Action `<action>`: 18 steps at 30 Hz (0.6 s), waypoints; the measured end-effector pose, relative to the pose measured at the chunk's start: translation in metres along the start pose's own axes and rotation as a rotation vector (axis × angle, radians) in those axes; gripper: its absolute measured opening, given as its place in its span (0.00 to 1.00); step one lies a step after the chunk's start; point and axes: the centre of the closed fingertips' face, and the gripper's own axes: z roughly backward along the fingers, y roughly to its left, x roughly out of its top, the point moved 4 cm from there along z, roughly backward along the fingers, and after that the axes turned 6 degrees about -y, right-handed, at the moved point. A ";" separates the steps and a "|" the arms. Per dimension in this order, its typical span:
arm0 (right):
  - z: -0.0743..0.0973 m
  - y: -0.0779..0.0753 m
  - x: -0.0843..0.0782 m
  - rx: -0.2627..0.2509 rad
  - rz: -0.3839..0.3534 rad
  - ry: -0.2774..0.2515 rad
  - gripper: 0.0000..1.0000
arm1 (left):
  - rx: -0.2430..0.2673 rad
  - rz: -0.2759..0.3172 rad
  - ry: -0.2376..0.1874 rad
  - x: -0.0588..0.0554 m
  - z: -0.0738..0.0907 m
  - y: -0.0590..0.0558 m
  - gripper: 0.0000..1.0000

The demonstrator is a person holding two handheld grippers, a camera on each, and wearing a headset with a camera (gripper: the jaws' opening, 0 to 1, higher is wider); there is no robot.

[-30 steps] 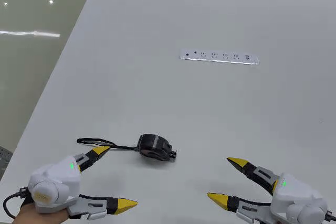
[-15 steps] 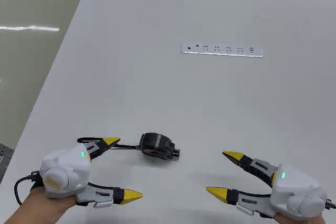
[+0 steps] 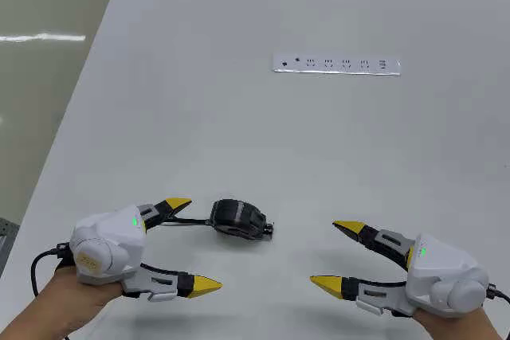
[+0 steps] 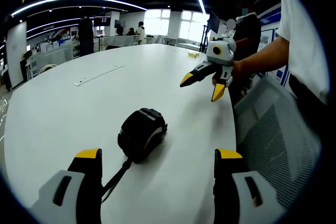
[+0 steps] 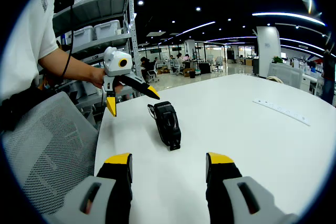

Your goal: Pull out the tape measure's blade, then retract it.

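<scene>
We hold the left gripper (image 3: 194, 243) and right gripper (image 3: 333, 254) low over the counter (image 3: 319, 141), tips pointing inward, fingers (image 3: 199, 283) spread apart and empty. The tape measure (image 3: 239, 220) lies between them, nearer the left, its strap (image 3: 191, 222) seemingly untouched.

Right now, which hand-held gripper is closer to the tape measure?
Left. The left hand-held gripper is just beside the tape measure, its open jaws on either side of the strap. The right hand-held gripper is farther off on the opposite side, also open.

Bare tabletop (image 3: 319, 157) surrounds the tape measure (image 3: 237, 219) on every side.
</scene>
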 end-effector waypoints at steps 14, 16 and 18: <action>-0.010 -0.005 -0.001 0.022 0.000 0.000 0.57 | -0.058 -0.032 0.032 0.001 -0.015 0.011 0.83; -0.012 -0.005 -0.001 0.026 -0.001 0.002 0.57 | -0.064 -0.033 0.036 0.000 -0.018 0.013 0.82; -0.013 -0.006 -0.001 0.031 0.000 0.002 0.56 | -0.074 -0.037 0.039 0.001 -0.020 0.014 0.82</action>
